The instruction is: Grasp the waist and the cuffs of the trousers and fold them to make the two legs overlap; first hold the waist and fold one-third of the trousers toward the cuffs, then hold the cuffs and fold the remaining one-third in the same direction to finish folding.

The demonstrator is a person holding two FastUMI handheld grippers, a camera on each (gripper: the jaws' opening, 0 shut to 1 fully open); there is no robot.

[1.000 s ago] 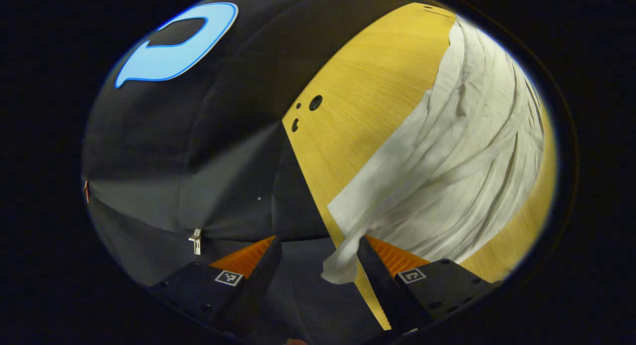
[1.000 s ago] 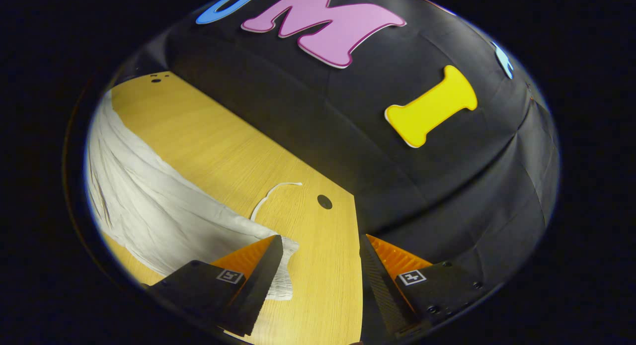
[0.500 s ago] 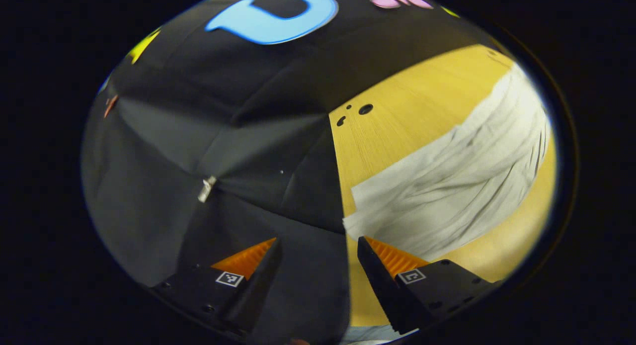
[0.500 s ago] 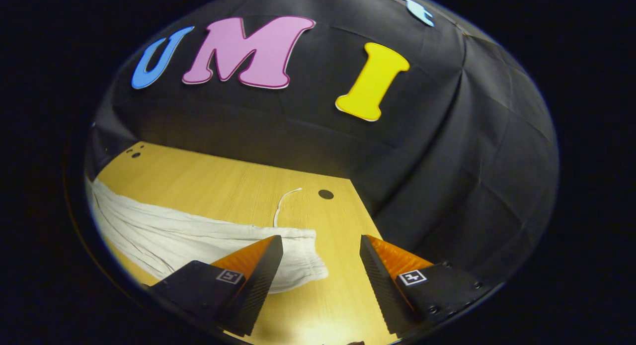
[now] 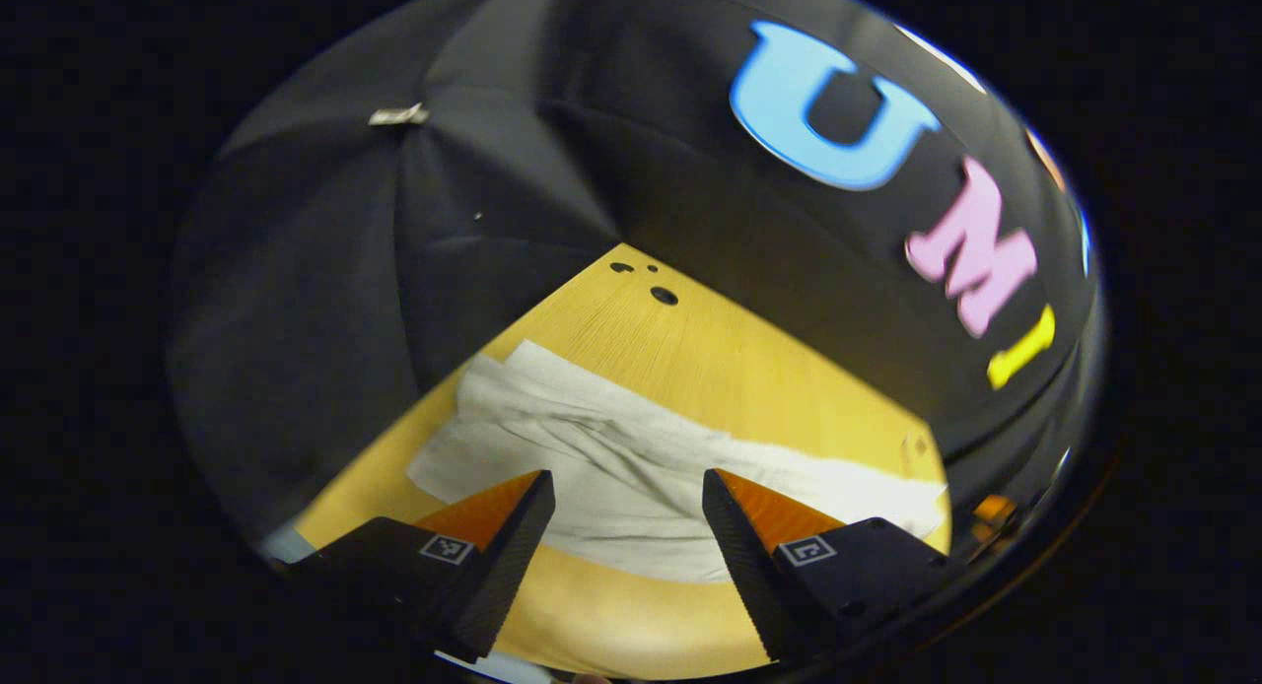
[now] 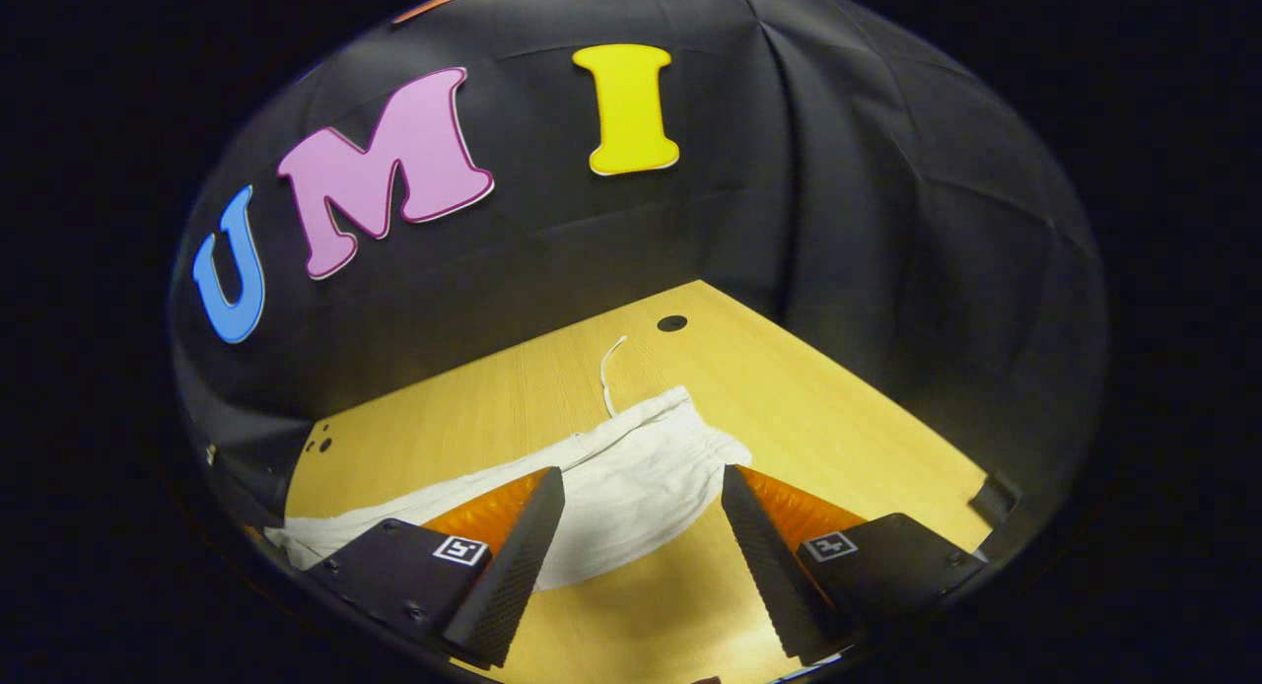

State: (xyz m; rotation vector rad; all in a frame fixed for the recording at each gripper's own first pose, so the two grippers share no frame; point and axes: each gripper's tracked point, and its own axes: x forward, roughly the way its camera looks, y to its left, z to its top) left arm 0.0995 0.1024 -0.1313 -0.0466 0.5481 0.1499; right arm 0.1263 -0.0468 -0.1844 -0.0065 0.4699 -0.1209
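A: Where are the white trousers (image 5: 631, 457) lying?

B: They are lying flat on the wooden bench (image 5: 749, 369), stretching lengthwise across it as one long, creased band. In the left gripper view the cuff end (image 5: 493, 393) is sitting toward the bench's far corner, near three small holes (image 5: 651, 280) in the board.

A: And the waist?

B: In the right gripper view the gathered waist (image 6: 695, 433) is lying toward the far side of the bench (image 6: 838, 408), with a thin white drawstring (image 6: 606, 369) trailing from it toward a single round hole (image 6: 671, 323).

A: What are the left tongs (image 5: 628, 521) doing?

B: They are hovering above the trousers with the jaws standing apart; nothing is sitting between them, and the cloth is showing through the gap.

A: The right tongs (image 6: 641, 521)?

B: Likewise parted and holding nothing, hovering over the waist half of the trousers (image 6: 631, 487), apart from the fabric.

A: Is anything else showing?

B: A small metal clip (image 5: 398, 115) is pinching the black cloth wall (image 5: 325, 270) in the left gripper view, and a dark block (image 6: 994, 494) is sitting at the bench's right edge in the right gripper view.
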